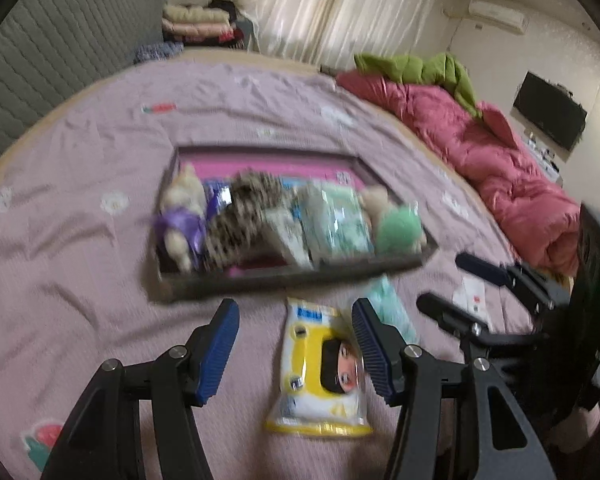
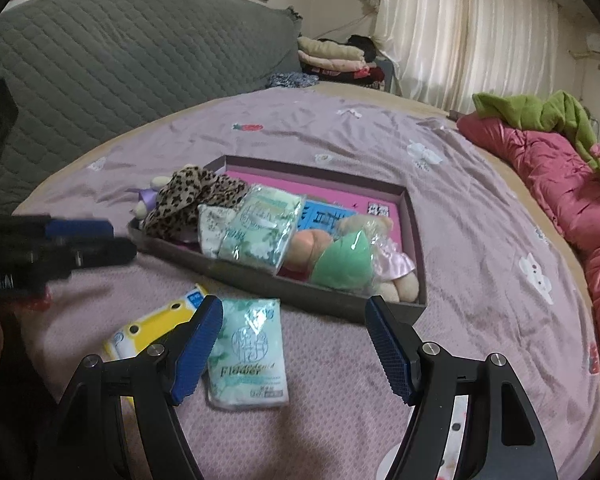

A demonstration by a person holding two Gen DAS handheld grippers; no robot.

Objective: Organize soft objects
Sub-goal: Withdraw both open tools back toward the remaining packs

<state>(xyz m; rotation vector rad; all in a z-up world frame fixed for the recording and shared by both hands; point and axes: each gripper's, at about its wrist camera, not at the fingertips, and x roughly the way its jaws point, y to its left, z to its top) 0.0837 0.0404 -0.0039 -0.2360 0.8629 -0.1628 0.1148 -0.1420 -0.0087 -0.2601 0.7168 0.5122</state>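
Observation:
A dark shallow tray lies on the lilac bedsheet. It holds a leopard-print cloth, plush toys and green tissue packs. In front of it a yellow tissue pack and a green tissue pack lie flat on the sheet. My left gripper hovers open over the yellow pack, its pads clear of it. My right gripper is open just right of the green pack, with its left finger beside the pack and nothing held. The left view is blurred.
A pink quilt and a green blanket are heaped along the right side of the bed. A grey quilted headboard and folded clothes stand at the back. A small white card lies near the right gripper.

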